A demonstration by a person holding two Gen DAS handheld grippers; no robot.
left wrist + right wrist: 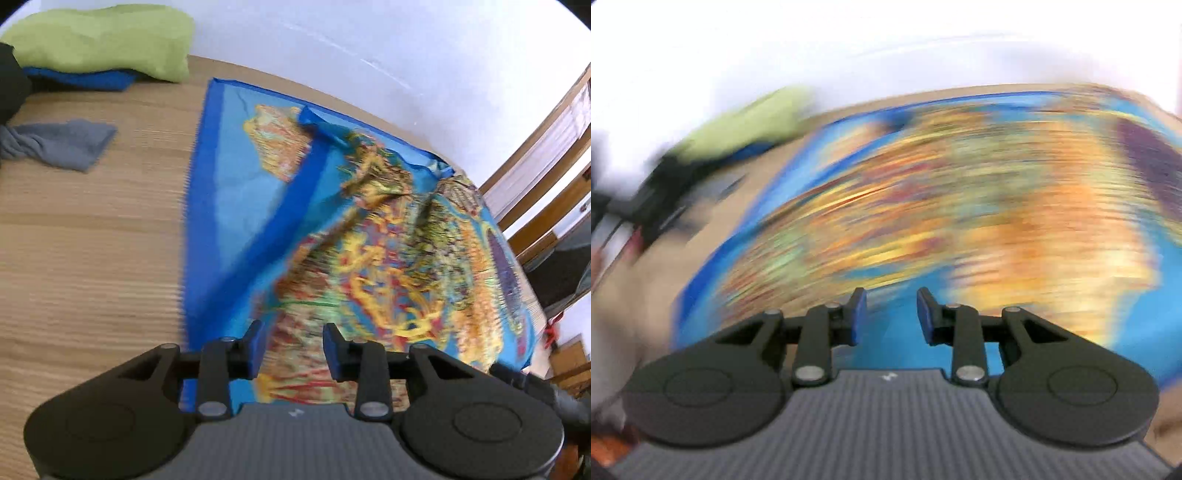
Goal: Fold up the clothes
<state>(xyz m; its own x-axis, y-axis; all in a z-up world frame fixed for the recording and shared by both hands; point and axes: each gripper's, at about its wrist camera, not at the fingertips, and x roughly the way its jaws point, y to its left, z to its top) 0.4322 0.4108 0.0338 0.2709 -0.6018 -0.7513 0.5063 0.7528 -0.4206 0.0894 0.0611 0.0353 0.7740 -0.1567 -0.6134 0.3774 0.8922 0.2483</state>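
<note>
Left wrist view shows both tongs, left [293, 347] and right [892, 315], wide and empty over the scarf [369, 229] spread on the surface [92, 240], one band flipped across it, so we would pinch corners and flatten wrinkles.

Scarf [369, 229] lies spread on table [92, 258], ahead of jaws; folded pile [103, 48] far left, crumpled cloth [62, 144] nearer left.
</note>
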